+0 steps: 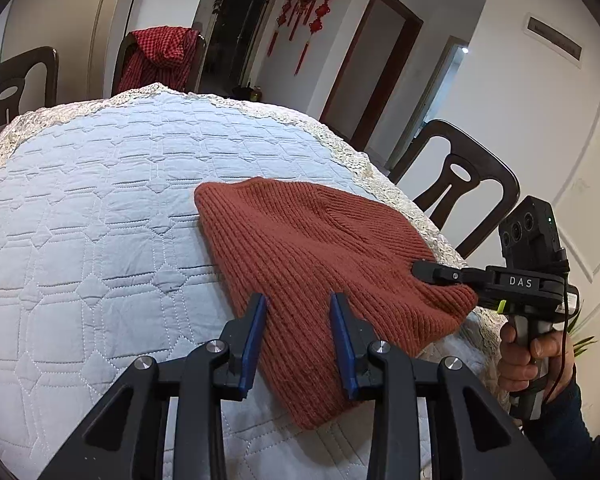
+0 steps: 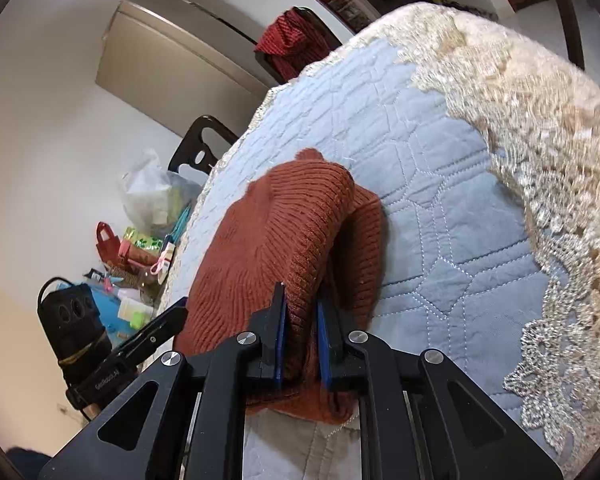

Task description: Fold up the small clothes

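A rust-red knit hat (image 1: 312,248) lies on the quilted pale blue table cover (image 1: 100,208). My left gripper (image 1: 300,316) stands over the hat's near left edge. Its blue pads are apart and the knit lies flat between them, with no pinch showing. My right gripper (image 2: 302,320) is shut on the hat's (image 2: 268,240) ribbed edge, which rises off the cover and curls over. In the left wrist view the right gripper (image 1: 422,270) bites the hat's right edge. The left gripper (image 2: 180,312) shows at the hat's left side in the right wrist view.
A lace border (image 2: 540,160) runs round the table cover. Dark wooden chairs (image 1: 460,184) stand around the table, and one carries a red checked garment (image 1: 160,56). Bags and bottles (image 2: 140,240) crowd a surface beyond the table. A hand (image 1: 532,356) holds the right gripper's handle.
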`<action>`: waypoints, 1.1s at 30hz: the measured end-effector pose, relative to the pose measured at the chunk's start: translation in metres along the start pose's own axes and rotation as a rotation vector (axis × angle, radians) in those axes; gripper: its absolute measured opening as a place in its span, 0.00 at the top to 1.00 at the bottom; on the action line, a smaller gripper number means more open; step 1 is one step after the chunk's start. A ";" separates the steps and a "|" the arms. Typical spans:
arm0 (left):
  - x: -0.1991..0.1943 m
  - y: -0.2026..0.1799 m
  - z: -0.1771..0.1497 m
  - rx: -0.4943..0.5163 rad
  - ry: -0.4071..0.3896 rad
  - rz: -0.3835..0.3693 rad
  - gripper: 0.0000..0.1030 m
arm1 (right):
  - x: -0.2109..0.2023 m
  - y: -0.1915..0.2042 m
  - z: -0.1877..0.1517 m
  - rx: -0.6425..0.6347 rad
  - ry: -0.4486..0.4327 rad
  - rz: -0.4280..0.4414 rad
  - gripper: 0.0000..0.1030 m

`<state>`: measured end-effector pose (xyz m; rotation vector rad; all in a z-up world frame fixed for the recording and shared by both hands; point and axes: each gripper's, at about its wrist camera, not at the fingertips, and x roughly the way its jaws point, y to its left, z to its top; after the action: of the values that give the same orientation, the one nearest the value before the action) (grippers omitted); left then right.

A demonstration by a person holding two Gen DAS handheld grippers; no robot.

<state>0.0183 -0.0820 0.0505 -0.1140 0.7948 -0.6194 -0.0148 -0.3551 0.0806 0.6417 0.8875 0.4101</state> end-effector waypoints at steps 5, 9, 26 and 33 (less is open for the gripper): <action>0.008 -0.005 -0.005 0.029 0.004 0.013 0.62 | 0.002 -0.007 -0.005 0.015 0.001 0.000 0.86; -0.001 -0.006 -0.001 0.032 -0.003 0.011 0.62 | -0.015 -0.004 -0.001 0.017 -0.047 -0.042 0.80; 0.003 -0.026 -0.014 0.119 -0.004 0.010 0.62 | -0.017 0.029 -0.044 -0.207 -0.021 -0.151 0.99; 0.003 -0.018 -0.004 0.101 -0.013 0.033 0.62 | -0.019 0.043 -0.025 -0.244 -0.058 -0.168 0.94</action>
<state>0.0081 -0.0982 0.0515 -0.0127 0.7501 -0.6262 -0.0490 -0.3249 0.1087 0.3502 0.8134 0.3402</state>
